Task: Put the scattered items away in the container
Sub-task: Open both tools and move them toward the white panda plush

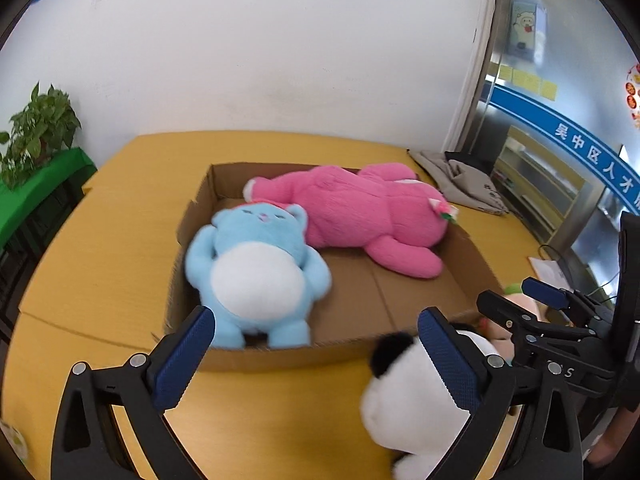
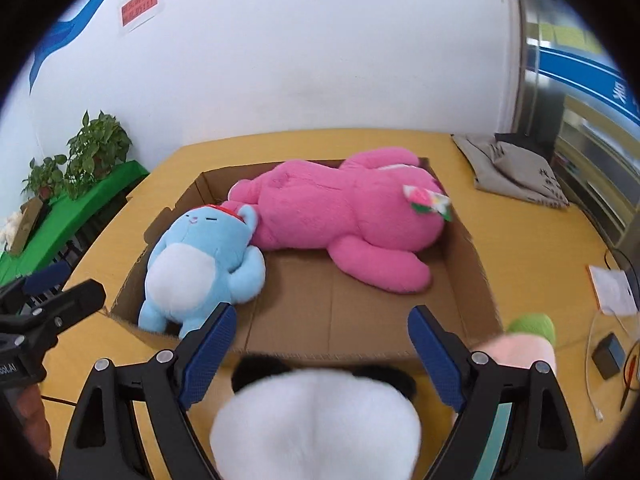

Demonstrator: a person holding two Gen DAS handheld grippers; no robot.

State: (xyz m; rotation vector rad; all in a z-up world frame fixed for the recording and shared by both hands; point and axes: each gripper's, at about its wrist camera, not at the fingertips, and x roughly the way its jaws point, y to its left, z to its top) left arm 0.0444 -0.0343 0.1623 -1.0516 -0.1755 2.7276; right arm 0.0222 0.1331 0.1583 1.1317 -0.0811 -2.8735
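Right wrist view, nearest first: the right gripper (image 2: 320,350) has its jaws spread wide, with the white back of a panda plush (image 2: 316,420) lying between and below the two blue pads (image 2: 208,356), not pinched; its two black ears point toward the box. Just right of it sits one pale pink plush with a green top (image 2: 528,340), outside the box on the yellow table (image 2: 540,248). The left gripper (image 1: 316,354) is likewise spread, gripping nothing, the panda beside its right pad.

Beyond them stands one open cardboard box (image 2: 476,276), holding two toys. One blue plush (image 2: 200,264) lies on its back in the near-left part, feet toward the near wall, head toward the far-left corner, its long axis running near to far. One pink plush (image 2: 344,216) lies across the far side, its long axis left to right, the flower-trimmed head at the right wall; its head touches the blue one's.

Counted: four plush toys, two in the box, two out.

Farther off, a grey cloth (image 2: 516,172) rests at the table's far right, and two potted plants (image 2: 96,152) stand on a green surface at the left.
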